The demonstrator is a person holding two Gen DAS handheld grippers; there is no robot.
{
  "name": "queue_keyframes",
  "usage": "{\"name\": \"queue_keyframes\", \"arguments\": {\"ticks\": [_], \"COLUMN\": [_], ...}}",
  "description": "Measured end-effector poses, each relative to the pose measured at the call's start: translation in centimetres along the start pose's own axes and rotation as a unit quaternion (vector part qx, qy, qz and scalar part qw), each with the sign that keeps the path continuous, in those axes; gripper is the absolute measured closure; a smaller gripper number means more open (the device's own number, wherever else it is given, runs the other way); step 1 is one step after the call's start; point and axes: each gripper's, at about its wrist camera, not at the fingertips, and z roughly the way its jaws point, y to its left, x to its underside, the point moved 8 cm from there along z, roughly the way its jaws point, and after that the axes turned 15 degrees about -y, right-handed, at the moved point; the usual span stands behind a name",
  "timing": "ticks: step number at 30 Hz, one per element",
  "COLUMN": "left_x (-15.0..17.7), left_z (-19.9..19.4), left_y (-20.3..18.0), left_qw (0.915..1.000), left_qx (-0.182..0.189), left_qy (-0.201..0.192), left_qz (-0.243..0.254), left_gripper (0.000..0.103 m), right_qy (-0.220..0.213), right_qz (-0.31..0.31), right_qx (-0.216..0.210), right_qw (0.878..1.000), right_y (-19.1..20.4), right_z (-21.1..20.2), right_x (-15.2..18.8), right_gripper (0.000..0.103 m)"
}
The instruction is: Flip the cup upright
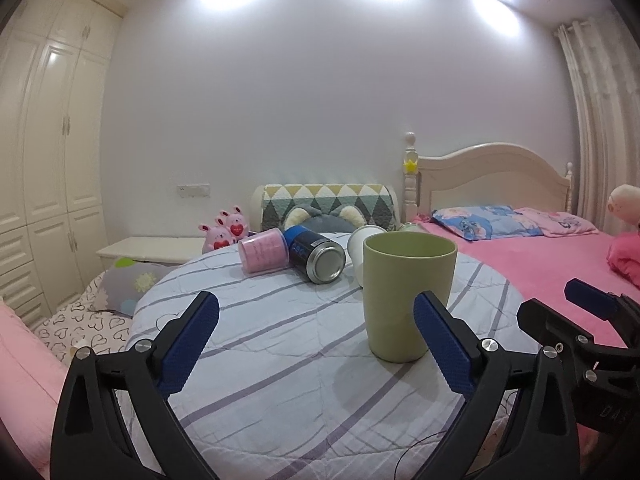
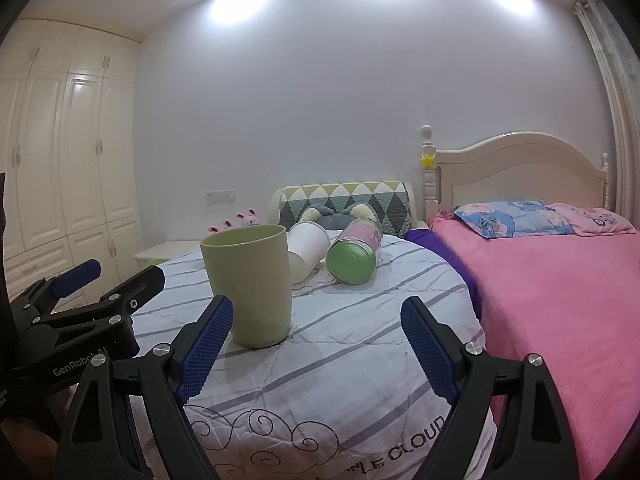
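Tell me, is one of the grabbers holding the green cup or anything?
No, nothing is held. The left gripper and the right gripper are both open and empty. The green cup stands upright by itself on the striped cloth.

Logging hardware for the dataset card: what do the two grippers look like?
Both match: the left gripper and right gripper have black plastic wedge-shaped finger arms with silver screw heads and blue textured pads. In the right wrist view the left gripper's body carries white "GenRobot.AI" lettering. A thin dark cable trails across the striped bedding.
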Motion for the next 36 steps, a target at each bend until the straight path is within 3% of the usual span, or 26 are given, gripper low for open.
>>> {"name": "queue_keyframes", "arguments": {"ticks": [36], "left_x": [0.2], "left_z": [0.3], "left_y": [1.1], "left_qw": [0.9997], "left_qx": [-0.024], "left_qy": [0.01], "left_qz": [0.001], "left_gripper": [0.003], "right_qy": [0.012], "right_qz": [0.013], "right_qx": [-0.004], "right_qw": [1.0], "right_y": [-0.5], "right_z": [0.0], "right_x": [0.5], "right_gripper": [0.016]}}
